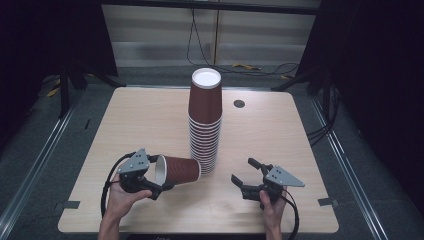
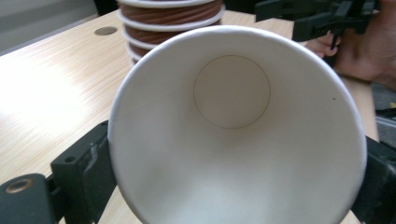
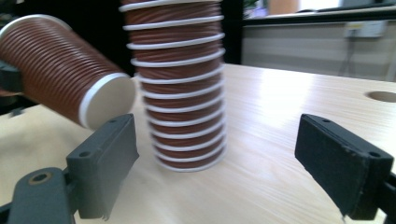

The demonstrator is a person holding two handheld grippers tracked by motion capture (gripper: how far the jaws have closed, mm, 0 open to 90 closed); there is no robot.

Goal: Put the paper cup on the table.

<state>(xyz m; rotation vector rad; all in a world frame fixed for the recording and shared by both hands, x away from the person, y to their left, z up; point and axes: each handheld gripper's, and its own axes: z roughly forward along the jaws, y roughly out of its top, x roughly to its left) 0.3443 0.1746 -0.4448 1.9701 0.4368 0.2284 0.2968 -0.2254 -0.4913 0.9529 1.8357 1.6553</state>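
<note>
1. A cup (image 1: pixel 178 170) is gripped at its rim by the left gripper (image 1: pixel 159 176) — held on its side above the table (image 1: pixel 140 120), base pointing at the stack (image 1: pixel 205 120).
2. The right gripper (image 1: pixel 245 175) is held with jaws spread and nothing between them — well apart from the cup, across the stack's foot.

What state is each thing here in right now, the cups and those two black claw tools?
Single cup: on its side, empty, clamped by its rim.
Cup stack: upside down, upright on the table.
Left gripper: shut on the single cup.
Right gripper: open, holding nothing, beside the stack.
</note>
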